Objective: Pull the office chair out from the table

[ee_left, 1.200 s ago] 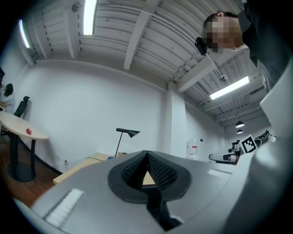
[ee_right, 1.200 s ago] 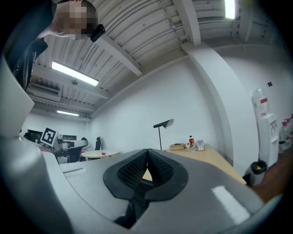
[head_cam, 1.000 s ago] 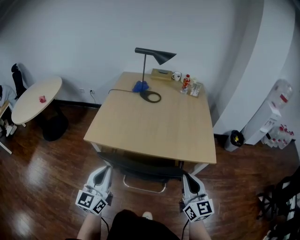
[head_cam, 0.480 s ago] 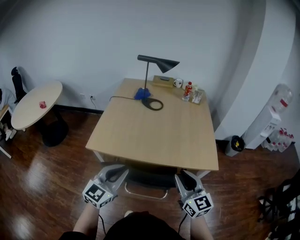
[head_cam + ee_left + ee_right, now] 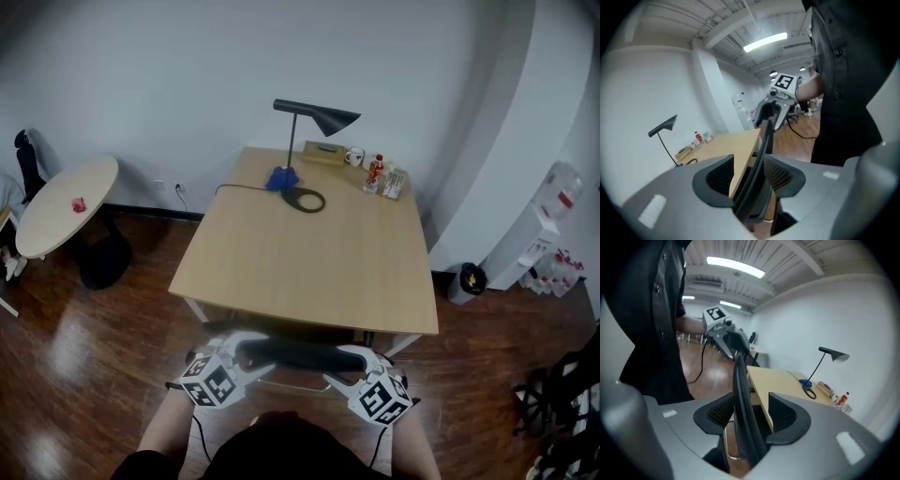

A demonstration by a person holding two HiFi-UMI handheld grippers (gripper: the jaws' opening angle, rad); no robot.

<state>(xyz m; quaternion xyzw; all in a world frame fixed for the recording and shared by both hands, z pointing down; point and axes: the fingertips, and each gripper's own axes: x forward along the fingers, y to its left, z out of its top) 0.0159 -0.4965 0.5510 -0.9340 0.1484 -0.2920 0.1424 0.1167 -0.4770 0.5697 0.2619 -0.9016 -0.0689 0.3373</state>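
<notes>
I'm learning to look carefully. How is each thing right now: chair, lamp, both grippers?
Black office chair: pushed in at the light wooden table.
Left gripper: open, jaws just opened, chair's back rim between them.
Right gripper: open, jaws just opened, same rim between them.
Black cone-shaded desk lamp: standing upright.

Office chair mostly under table

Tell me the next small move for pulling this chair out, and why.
Probably close both jaws on the chair backrest. The left gripper and right gripper each straddle its top edge; their jaws have just been opening and stand apart with the backrest between them. It sits at the near edge of the table, so a grip should come before pulling.
</notes>
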